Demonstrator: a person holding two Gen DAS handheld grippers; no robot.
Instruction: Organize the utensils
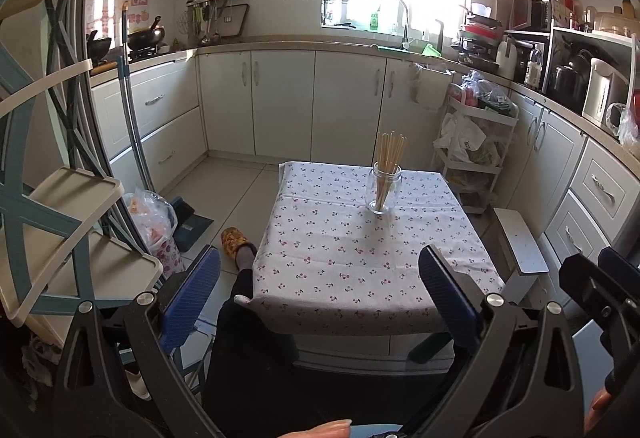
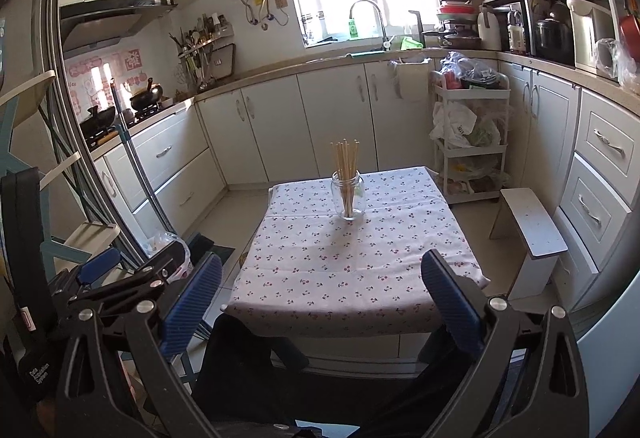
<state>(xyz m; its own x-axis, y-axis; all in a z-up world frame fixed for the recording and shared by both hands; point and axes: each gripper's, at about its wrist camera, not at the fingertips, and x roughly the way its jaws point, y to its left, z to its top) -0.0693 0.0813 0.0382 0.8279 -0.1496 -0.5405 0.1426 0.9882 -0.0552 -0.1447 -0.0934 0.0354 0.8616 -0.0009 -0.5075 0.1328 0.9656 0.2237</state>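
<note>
- Two grippers, left [image 1: 318, 290] and right [image 2: 320, 292], are held back from the table's near edge, jaws spread wide, nothing gripped.
- One small table [image 2: 360, 278] is draped in soft cherry-print cloth.
- One clear round jar [image 1: 383, 187], well ahead at the far end, holds the upright wooden chopsticks [image 1: 390, 149].
- Judged best: the smooth jar is steadied while thin sticks are pinched.

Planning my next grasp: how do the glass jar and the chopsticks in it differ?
The glass jar is clear, squat and upright on the tablecloth; the chopsticks are pale wood, thin and long, leaning slightly and fanning out above the rim. The jar touches the cloth; the chopsticks rest inside it. Both are far from both open grippers.
</note>
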